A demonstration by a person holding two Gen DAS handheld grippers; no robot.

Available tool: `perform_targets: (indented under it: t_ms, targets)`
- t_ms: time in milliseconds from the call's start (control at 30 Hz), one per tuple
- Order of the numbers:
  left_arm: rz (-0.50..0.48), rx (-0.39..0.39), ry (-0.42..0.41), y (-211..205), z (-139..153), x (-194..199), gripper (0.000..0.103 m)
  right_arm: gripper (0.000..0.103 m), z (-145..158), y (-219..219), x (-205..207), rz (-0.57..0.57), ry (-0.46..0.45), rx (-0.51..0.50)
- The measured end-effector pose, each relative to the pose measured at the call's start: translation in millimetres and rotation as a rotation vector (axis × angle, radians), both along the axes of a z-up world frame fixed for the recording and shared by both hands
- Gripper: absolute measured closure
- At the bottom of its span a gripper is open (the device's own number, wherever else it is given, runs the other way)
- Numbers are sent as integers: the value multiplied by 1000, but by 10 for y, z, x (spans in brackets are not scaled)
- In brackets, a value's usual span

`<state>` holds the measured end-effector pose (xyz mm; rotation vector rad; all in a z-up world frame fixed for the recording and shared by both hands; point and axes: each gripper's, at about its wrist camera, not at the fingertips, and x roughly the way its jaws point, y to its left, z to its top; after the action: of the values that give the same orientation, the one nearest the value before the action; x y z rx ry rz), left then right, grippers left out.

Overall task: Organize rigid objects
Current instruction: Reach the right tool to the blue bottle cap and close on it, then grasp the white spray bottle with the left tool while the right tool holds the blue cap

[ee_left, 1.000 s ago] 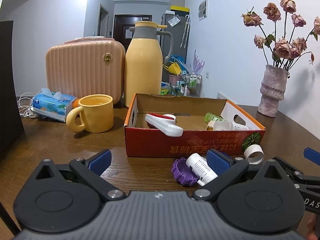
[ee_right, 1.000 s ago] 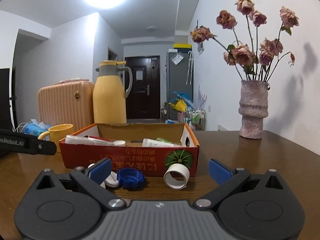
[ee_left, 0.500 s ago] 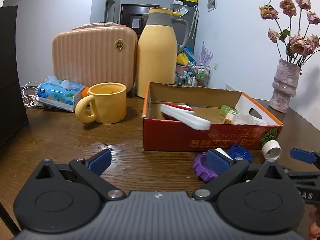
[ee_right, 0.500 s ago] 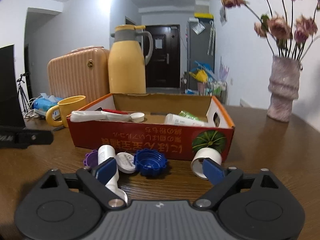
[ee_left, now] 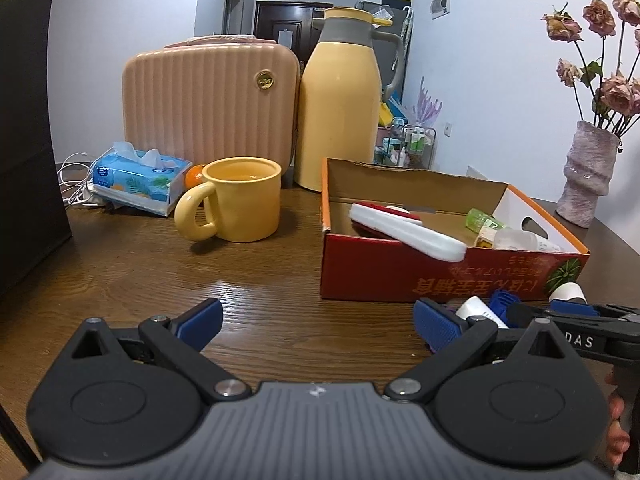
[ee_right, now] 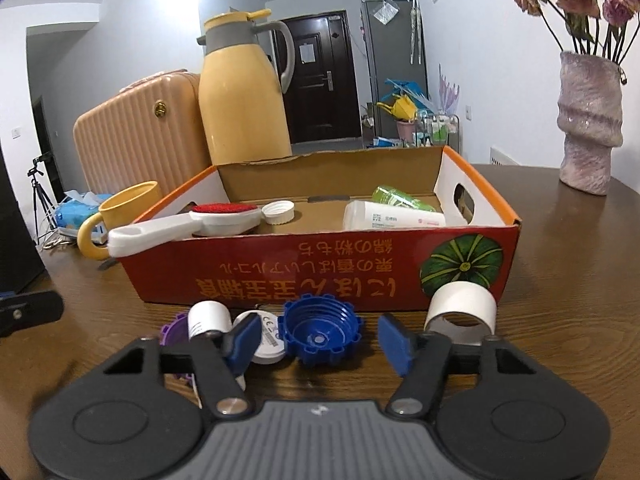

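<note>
At nine o'clock on the wooden surface sat a yellow mug, with a peach case and a yellow flask behind it. The left tongs stood released, wide apart over bare wood, nothing between them. Toward three o'clock lay the red cardboard box, holding a white-handled brush, a white cap and two bottles. Just before the box's near wall lay a white tube, a blue ridged cap and a tape roll (all on the wood, outside the box). The right tongs had just been closing, the blue cap between them, not yet pinched.
</note>
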<state>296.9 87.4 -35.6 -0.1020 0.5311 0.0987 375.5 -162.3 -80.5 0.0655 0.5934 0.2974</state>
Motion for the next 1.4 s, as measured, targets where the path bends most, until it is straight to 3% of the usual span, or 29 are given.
perform_targets:
  t_ms: [267, 333, 433, 967, 1400]
  targets:
    - [4, -4, 15, 73, -19, 30, 0, 43, -38, 11, 114, -9, 31, 26]
    - [4, -4, 16, 74, -19, 30, 0, 52, -54, 37, 148, -11, 43, 24]
    - [1, -3, 14, 70, -18, 32, 0, 53, -61, 49, 170, -20, 51, 35]
    - [-17, 20, 5, -42, -34, 8, 0, 53, 192, -206, -230, -56, -125, 44]
    - [-58, 45, -5, -363, -17, -58, 0, 53, 266, -446, -446, -69, -199, 30]
